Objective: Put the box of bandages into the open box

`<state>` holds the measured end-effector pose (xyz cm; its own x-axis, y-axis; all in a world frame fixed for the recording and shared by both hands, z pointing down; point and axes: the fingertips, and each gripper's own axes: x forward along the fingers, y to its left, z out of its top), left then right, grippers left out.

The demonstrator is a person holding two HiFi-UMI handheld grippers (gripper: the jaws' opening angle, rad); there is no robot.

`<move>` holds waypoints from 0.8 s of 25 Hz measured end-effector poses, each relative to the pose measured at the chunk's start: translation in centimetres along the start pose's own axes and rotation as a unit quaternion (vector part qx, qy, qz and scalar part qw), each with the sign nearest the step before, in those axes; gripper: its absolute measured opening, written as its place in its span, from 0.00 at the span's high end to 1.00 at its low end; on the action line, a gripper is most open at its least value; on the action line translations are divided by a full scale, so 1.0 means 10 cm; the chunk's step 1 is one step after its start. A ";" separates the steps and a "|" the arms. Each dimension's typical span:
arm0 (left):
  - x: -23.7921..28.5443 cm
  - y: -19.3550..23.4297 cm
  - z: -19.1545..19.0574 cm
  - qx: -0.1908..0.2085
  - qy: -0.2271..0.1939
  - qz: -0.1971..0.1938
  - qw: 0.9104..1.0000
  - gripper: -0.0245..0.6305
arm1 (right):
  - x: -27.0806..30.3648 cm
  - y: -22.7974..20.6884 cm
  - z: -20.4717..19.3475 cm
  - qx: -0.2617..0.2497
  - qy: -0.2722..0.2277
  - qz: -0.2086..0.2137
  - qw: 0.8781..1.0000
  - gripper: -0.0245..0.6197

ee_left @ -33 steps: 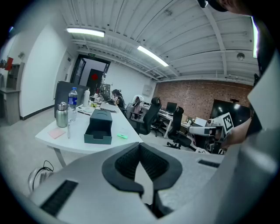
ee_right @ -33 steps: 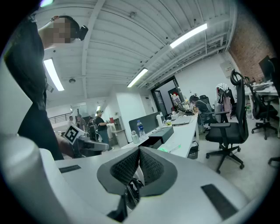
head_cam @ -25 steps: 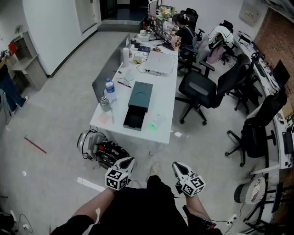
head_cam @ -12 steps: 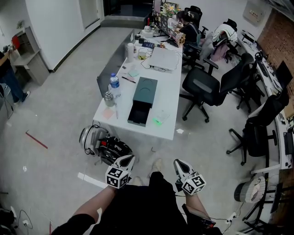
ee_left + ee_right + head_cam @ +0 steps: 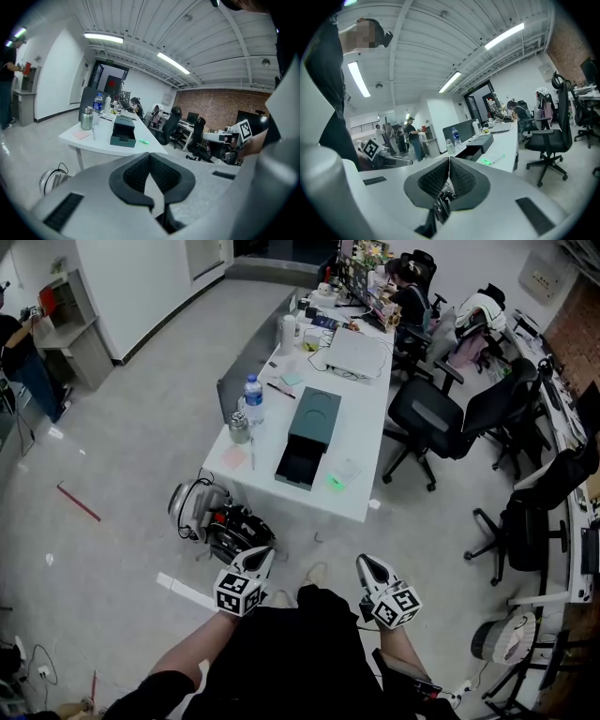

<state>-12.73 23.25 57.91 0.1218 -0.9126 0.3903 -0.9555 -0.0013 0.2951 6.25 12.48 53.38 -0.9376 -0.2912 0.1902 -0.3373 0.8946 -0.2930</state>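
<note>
A dark teal box [image 5: 310,434] with its drawer pulled open lies on the white table [image 5: 370,456]. Right of the drawer sits the small bandage box [image 5: 341,473], pale with a green glow. Both grippers hang low in front of me, short of the table. The left gripper [image 5: 260,558] is shut and empty, and so is the right gripper [image 5: 367,564]. In the left gripper view the shut gripper [image 5: 150,157] points toward the teal box [image 5: 123,131] and the bandage box [image 5: 143,141]. In the right gripper view the gripper [image 5: 449,161] faces the teal box [image 5: 482,142] and the bandage box [image 5: 494,160].
A water bottle [image 5: 251,396], a metal flask [image 5: 240,427] and a pink note [image 5: 234,457] stand left of the teal box. A laptop [image 5: 356,352] lies further back. A helmet and a dark bag [image 5: 217,521] lie on the floor before the table. Office chairs [image 5: 429,416] crowd its right side.
The table now sits higher and further right in the head view and looks a little nearer. Both grippers stay shut in front of me.
</note>
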 end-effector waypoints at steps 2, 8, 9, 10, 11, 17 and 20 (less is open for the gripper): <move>0.01 0.05 0.00 -0.004 0.000 0.007 1.000 0.95 | 0.09 -0.02 0.03 -0.001 0.002 0.007 1.000 0.92; 0.17 0.17 0.03 -0.006 0.009 0.017 1.000 0.95 | 0.29 -0.18 0.04 -0.002 0.006 0.018 1.000 0.92; 0.21 0.18 0.05 -0.005 0.012 0.017 1.000 0.95 | 0.32 -0.22 0.06 0.000 0.005 0.017 1.000 0.92; 0.25 0.19 0.08 -0.004 0.015 0.017 1.000 0.95 | 0.35 -0.26 0.08 0.003 0.005 0.017 1.000 0.92; 0.30 0.20 0.11 -0.003 0.018 0.017 1.000 0.95 | 0.38 -0.30 0.09 0.006 0.005 0.017 1.000 0.92; 0.76 0.21 0.37 0.006 0.024 0.005 1.000 0.95 | 0.55 -0.73 0.17 0.018 0.008 0.008 1.000 0.92; 0.99 0.23 0.52 0.013 0.026 -0.001 1.000 0.95 | 0.66 -0.97 0.27 0.018 0.004 0.003 1.000 0.92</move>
<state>-15.09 12.05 57.94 0.1362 -0.8904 0.4343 -0.9619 -0.0141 0.2729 3.11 1.01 54.95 -0.9389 -0.2836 0.1949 -0.3349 0.8835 -0.3275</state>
